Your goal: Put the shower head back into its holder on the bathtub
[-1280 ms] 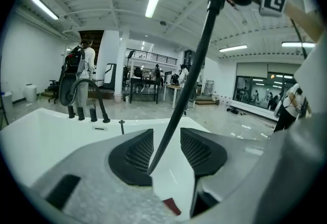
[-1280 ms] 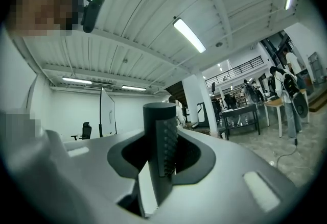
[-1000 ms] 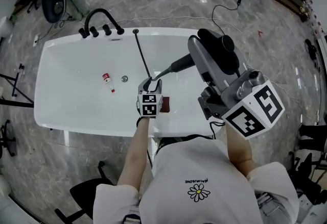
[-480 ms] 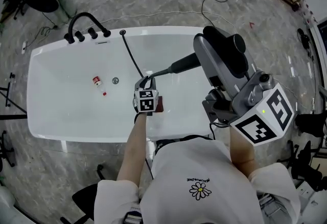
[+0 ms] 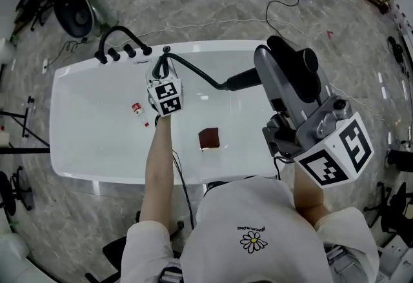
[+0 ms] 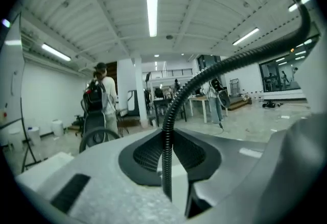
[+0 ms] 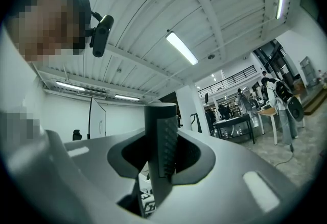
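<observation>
The black shower head (image 5: 298, 64) is up near my chest. My right gripper (image 5: 270, 73) is shut on its handle (image 7: 161, 146), which stands upright between the pads. From the handle the black ribbed hose (image 5: 201, 76) bows left over the white bathtub (image 5: 97, 169) to its base on the far rim (image 5: 166, 50). That base sits beside the black faucet (image 5: 122, 37). My left gripper (image 5: 161, 72) is just in front of the base. Its jaws have just been closing and now pinch the hose (image 6: 167, 131) between the pads.
A small red-capped bottle (image 5: 137, 109) lies on the tub floor, left of my left arm. A brown square block (image 5: 210, 138) rests near the front of the tub. Cables, stands and chairs (image 5: 77, 14) are on the marble floor around it.
My left gripper has travelled from the middle of the tub up to the far rim beside the faucet, uncovering the brown block. The hose has gone from straight to bowed. The right gripper hardly moved.
</observation>
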`<action>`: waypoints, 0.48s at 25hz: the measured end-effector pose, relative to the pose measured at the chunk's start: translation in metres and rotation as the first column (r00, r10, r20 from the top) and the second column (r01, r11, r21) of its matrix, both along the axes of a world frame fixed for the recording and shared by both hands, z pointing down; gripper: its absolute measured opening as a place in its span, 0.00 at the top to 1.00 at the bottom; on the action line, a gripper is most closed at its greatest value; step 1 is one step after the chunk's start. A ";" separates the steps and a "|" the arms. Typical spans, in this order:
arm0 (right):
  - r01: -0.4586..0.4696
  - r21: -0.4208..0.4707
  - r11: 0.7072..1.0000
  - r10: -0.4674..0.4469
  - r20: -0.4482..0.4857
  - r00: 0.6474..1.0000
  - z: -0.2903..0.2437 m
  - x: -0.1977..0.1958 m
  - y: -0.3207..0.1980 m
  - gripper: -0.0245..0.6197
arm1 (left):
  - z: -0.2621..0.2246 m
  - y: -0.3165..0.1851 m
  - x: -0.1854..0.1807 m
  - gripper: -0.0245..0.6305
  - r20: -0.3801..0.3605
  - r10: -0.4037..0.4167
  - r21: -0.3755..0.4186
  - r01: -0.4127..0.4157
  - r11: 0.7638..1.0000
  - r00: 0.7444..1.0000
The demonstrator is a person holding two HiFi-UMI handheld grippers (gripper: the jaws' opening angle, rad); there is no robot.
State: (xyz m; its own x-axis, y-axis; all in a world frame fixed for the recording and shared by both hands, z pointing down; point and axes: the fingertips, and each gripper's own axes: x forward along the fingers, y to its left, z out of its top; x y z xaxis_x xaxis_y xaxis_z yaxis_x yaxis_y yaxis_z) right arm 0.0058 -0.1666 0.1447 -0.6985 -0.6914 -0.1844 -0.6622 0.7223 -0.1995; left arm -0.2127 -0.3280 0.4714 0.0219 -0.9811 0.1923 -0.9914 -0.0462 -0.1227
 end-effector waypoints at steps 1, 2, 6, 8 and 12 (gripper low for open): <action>-0.001 -0.003 1.000 0.001 0.008 1.000 0.001 0.002 0.000 0.79 | -0.029 -0.011 -0.005 0.87 0.030 0.002 0.054 -0.004 0.999 1.000; 0.001 -0.009 1.000 -0.001 0.021 1.000 0.002 0.004 0.000 0.79 | -0.056 -0.020 -0.008 0.87 0.057 0.005 0.104 -0.011 0.995 0.998; 0.019 -0.030 0.999 -0.016 0.084 0.996 0.005 0.006 -0.004 0.79 | -0.144 -0.046 -0.012 0.87 0.139 0.017 0.249 -0.052 0.967 0.990; 0.019 -0.031 0.999 -0.015 0.099 0.995 0.005 0.008 -0.011 0.79 | -0.169 -0.057 -0.010 0.87 0.146 0.023 0.290 -0.065 0.955 0.989; 0.024 -0.021 0.999 -0.021 0.117 0.993 0.005 0.008 -0.033 0.79 | -0.210 -0.082 0.000 0.87 0.182 0.037 0.373 -0.103 0.922 0.983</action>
